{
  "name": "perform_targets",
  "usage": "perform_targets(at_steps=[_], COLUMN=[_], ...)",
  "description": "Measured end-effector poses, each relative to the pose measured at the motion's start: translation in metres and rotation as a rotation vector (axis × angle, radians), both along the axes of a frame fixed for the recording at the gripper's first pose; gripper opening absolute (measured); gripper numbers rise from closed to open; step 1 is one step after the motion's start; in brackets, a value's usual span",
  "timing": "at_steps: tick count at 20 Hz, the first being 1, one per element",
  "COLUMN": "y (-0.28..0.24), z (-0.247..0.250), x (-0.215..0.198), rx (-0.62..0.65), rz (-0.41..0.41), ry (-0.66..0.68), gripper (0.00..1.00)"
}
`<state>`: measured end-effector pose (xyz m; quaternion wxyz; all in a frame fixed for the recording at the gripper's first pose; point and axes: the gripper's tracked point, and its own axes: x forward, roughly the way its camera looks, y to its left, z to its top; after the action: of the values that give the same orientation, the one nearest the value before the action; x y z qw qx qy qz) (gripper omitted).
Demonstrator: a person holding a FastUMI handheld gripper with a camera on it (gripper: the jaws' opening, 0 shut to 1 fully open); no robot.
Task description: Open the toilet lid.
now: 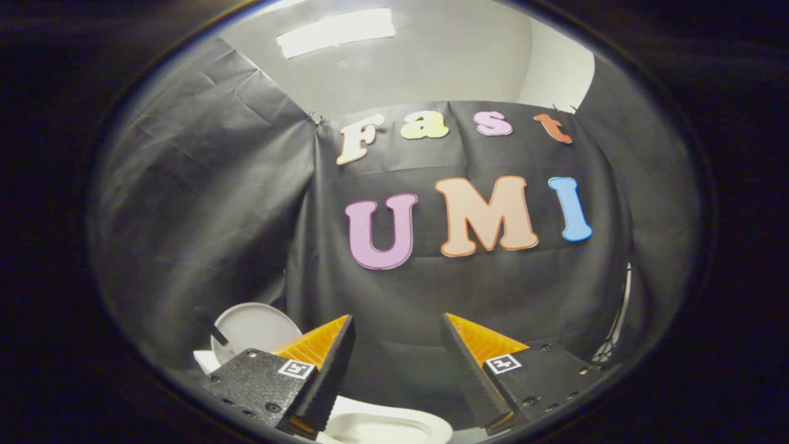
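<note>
Black cloth walls enclose the booth under a pale ceiling with one light panel. The gripper [397, 345] is released, fingers spread with nothing between them. The toilet lid [253, 328] appears raised, beyond the left finger; the white toilet rim [388, 425] lies below the fingers. The opening step looks complete; withdrawal probably follows. The fingers hide the hinge and the bowl is cut off.

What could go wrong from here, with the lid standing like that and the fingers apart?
1. The lid looks raised, leaning by the black cloth wall; unsupported, it might drop back.
2. The gripper is open with nothing between its fingers, above the toilet rim; lowering carelessly could knock the rim.
</note>
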<state>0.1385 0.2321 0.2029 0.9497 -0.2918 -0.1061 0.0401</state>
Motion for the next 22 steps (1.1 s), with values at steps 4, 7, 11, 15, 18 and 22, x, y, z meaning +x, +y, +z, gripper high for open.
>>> perform_targets(at_steps=[4, 7, 11, 15, 18, 22], y=[-0.04, -0.069, -0.105, -0.126, -0.145, -0.168], z=[-0.002, -0.003, 0.002, -0.003, -0.01, -0.017], x=[-0.021, -0.04, -0.059, -0.073, -0.082, -0.081], rx=[-0.024, -0.039, -0.022, -0.046, -0.053, -0.046], rz=[-0.049, -0.076, -0.106, -0.071, -0.018, 0.07], ry=[0.072, 0.099, 0.097, 0.132, 0.18, 0.217], gripper=[0.85, 0.85, 0.8, 0.8, 0.8, 0.8])
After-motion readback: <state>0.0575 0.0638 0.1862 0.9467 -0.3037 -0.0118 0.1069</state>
